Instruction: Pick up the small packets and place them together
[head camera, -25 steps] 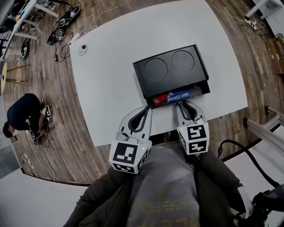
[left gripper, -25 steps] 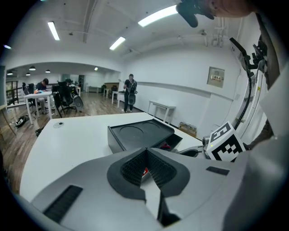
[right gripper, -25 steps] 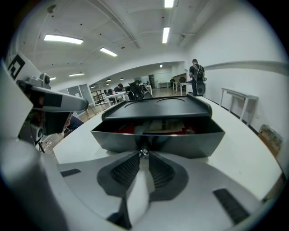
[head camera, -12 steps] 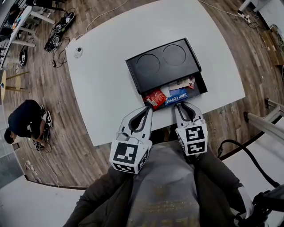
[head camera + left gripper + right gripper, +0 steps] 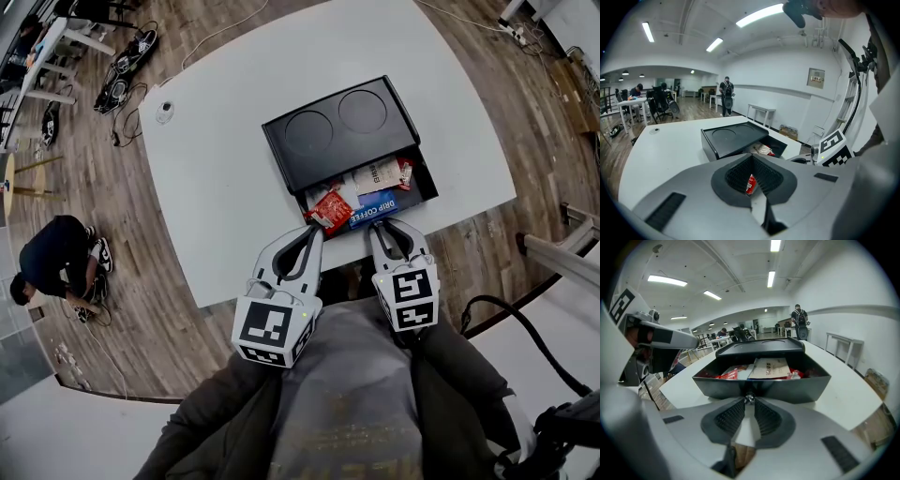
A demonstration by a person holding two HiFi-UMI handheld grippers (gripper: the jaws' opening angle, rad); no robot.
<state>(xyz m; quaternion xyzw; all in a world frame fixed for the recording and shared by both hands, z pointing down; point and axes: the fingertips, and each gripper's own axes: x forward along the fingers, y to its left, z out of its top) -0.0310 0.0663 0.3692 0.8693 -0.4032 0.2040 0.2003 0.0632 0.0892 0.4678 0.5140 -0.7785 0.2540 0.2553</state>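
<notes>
Open drawer of packets on the large white table (image 5: pixel 216 169)

The flat black plastic box (image 5: pixel 337 131) has its drawer (image 5: pixel 787 385) out, holding the small packets: beige paper (image 5: pixel 379 175), blue foil (image 5: pixel 375 208) and crinkled red (image 5: pixel 330 210). The right gripper (image 5: pixel 392 228) pinches the tiny metal knob (image 5: pixel 749 398). The left gripper (image 5: pixel 314 232), pressed together and empty, sits beside the drawer front. Best to release the knob squarely, then spread wide over the red packet. Anything under the box top is hidden.

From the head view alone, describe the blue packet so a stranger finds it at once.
On the white table stands a black box, its drawer open toward the person. The blue packet lies at the drawer's near edge beside a red packet; it alone is blue with white lettering.
</notes>
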